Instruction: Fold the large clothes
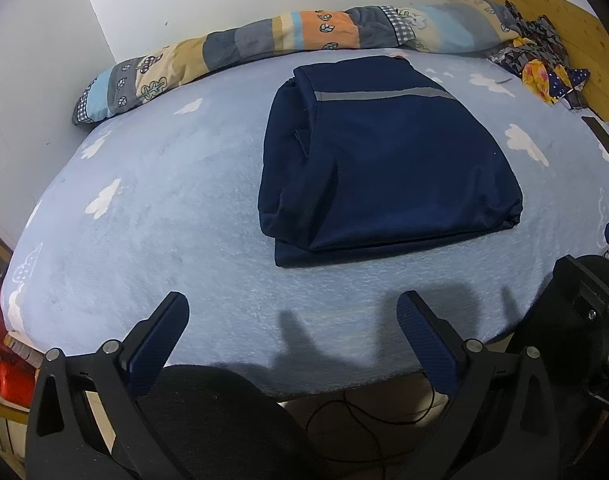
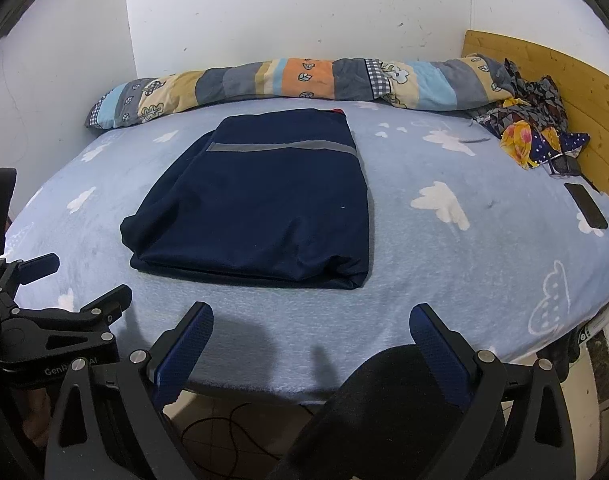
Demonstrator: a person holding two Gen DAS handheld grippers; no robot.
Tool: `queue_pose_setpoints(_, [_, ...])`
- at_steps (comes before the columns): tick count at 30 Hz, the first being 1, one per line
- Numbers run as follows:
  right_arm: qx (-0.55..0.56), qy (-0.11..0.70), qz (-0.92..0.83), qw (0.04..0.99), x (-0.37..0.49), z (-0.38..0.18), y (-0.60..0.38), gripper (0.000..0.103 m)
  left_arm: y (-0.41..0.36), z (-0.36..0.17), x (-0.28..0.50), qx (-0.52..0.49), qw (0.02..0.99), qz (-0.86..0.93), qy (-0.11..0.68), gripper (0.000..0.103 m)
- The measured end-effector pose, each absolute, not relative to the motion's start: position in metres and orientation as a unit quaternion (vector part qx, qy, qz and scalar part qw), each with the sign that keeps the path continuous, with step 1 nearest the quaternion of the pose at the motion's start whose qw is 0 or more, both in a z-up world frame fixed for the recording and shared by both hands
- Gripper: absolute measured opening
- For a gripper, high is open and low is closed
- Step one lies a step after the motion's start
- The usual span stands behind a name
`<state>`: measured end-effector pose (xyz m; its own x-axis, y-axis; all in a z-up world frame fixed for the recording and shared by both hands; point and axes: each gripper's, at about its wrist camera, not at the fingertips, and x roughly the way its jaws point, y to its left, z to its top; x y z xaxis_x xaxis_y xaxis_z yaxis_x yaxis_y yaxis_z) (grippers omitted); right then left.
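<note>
A dark navy garment [image 1: 388, 156] with a grey reflective stripe lies folded into a neat rectangle on the light blue cloud-print bed sheet [image 1: 164, 208]. It shows in the right wrist view too, the navy garment [image 2: 264, 200] left of centre on the sheet [image 2: 444, 264]. My left gripper [image 1: 292, 308] hovers open over the bed's near edge, short of the garment, with nothing between its fingers. My right gripper [image 2: 312, 316] is open as well, held back from the garment's front fold. The left gripper [image 2: 74, 276] also appears at the left side of the right wrist view.
A rolled patchwork quilt [image 2: 284, 80] runs along the wall at the back. Crumpled patterned cloth [image 2: 532, 124] lies at the back right by the wooden headboard [image 2: 576, 80], with a dark phone [image 2: 586, 205] on the sheet. Cables trail on the floor [image 2: 224, 432] below.
</note>
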<state>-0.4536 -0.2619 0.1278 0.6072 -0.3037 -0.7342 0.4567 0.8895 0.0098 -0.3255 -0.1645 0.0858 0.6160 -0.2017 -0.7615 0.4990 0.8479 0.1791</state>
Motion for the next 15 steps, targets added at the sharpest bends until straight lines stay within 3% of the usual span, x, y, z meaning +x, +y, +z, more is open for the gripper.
queue_pose_setpoints(15, [0.092,0.393,-0.213,0.890,-0.4533,0.1261,-0.2628,0.100,-0.1640,0.0866,-0.3258,0.189,0.878,-0.200,0.392,0.103])
